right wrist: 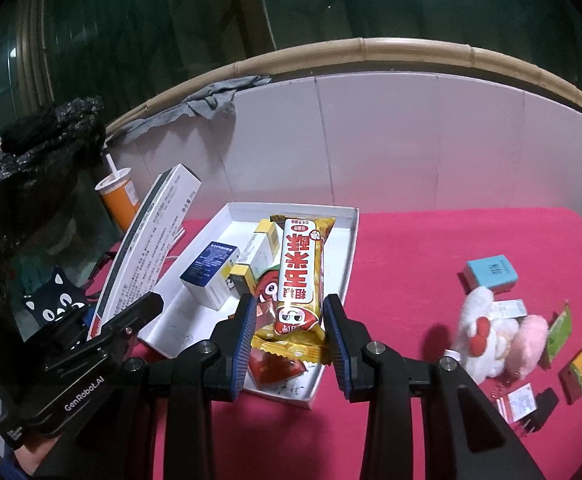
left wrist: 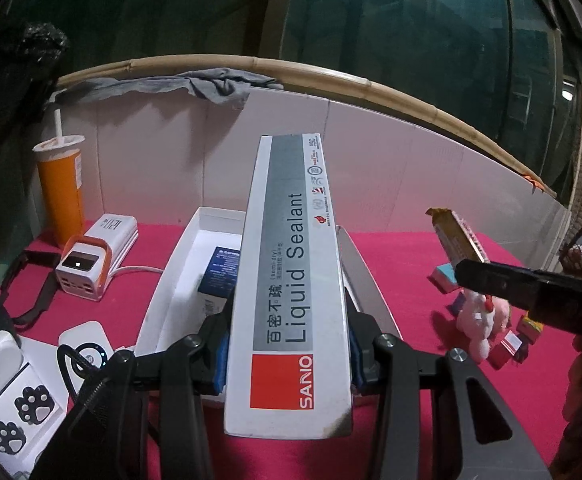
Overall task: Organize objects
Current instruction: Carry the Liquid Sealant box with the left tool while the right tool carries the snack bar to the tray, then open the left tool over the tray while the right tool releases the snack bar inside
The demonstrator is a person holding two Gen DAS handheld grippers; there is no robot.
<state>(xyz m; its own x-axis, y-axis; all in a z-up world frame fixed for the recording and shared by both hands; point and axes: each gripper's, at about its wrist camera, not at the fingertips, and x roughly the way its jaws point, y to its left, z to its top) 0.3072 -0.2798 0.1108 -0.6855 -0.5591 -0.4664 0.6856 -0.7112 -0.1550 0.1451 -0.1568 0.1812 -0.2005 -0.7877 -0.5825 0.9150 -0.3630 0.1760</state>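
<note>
Left wrist view: the left gripper [left wrist: 289, 364] has its jaws pinching the long white Liquid Sealant box [left wrist: 291, 280] across its narrow sides, near the end closest to the camera. The box points away over the white tray [left wrist: 163, 280], which lies on the pink tabletop [left wrist: 403, 256]. Toward the left edge of the tabletop stand an orange cup [left wrist: 61, 196] with a straw and a white charger block [left wrist: 91, 256]. To the right, the right gripper carries the snack bar [left wrist: 457, 240] in the air, above a plush toy [left wrist: 481, 320].

Right wrist view: the right gripper [right wrist: 291, 336] holds the yellow snack bar [right wrist: 299, 272] between its blue pads [right wrist: 247, 332]; the jaws look lightly closed on the wrapper's lower end, though contact on the right side is hard to confirm. The bar hangs over the near part of the tray [right wrist: 347, 264], where a blue-and-white box [right wrist: 211, 276] and other small packs already lie. The sealant box [right wrist: 147, 248] rises tilted beside the tray's left edge. Loose small packs [right wrist: 491, 274] sit near the tabletop's right edge.

The sealant box looks like stiff, light cardboard; held at one end it will lever, so a grip nearer the middle seems steadier. The snack wrapper is probably slick and crushable, best pinched gently across its body.
</note>
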